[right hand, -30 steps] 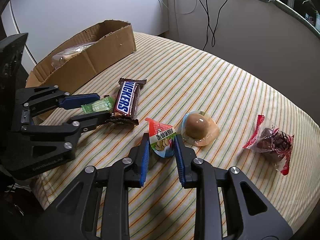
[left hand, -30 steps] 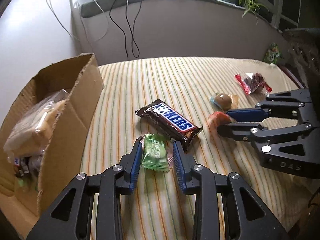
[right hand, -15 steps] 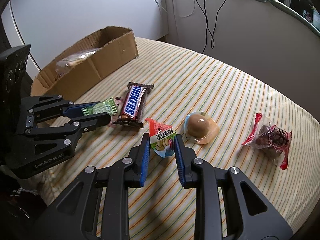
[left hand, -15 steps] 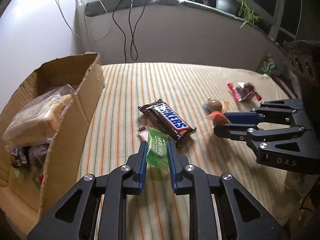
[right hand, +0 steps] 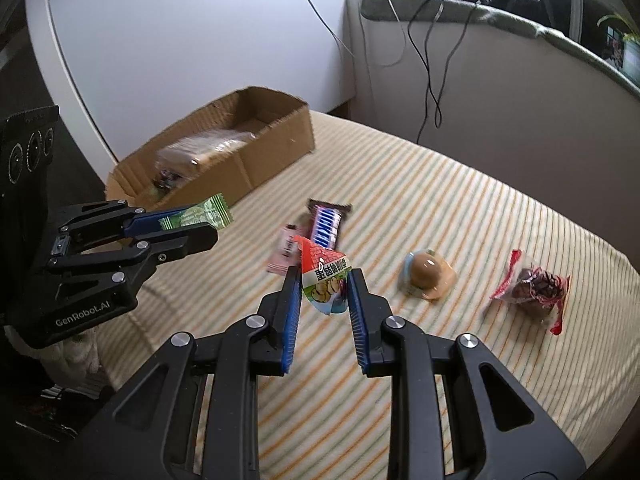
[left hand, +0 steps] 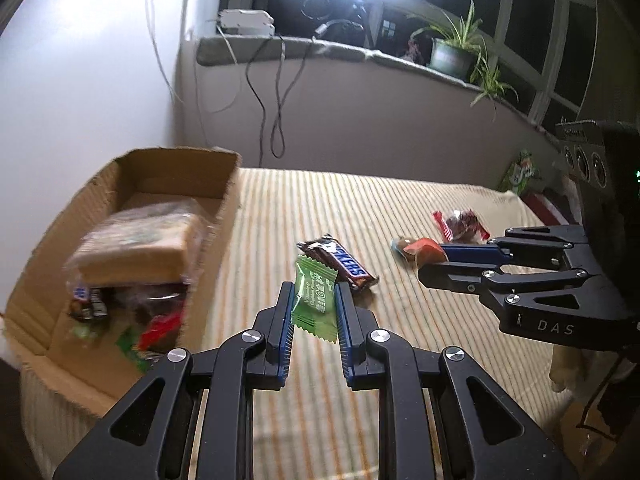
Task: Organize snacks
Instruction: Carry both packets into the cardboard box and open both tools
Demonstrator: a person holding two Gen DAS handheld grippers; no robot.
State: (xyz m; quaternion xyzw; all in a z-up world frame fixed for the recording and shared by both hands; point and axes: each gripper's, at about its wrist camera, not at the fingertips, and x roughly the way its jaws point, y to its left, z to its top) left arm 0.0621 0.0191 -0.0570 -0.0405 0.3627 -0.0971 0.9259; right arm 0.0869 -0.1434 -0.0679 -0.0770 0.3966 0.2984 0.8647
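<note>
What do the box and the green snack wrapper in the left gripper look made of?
Box: brown corrugated cardboard, matte, with ragged torn top edges. Green snack wrapper: thin plastic film, slightly glossy, with crimped zigzag end seals; likely a plastic laminate, though the look leaves that open.

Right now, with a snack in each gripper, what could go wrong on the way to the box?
The left gripper pinches the green candy by its thin wrapper; it might slip. The right gripper holds the triangular pack similarly. Both heading for the cardboard box could collide.
</note>
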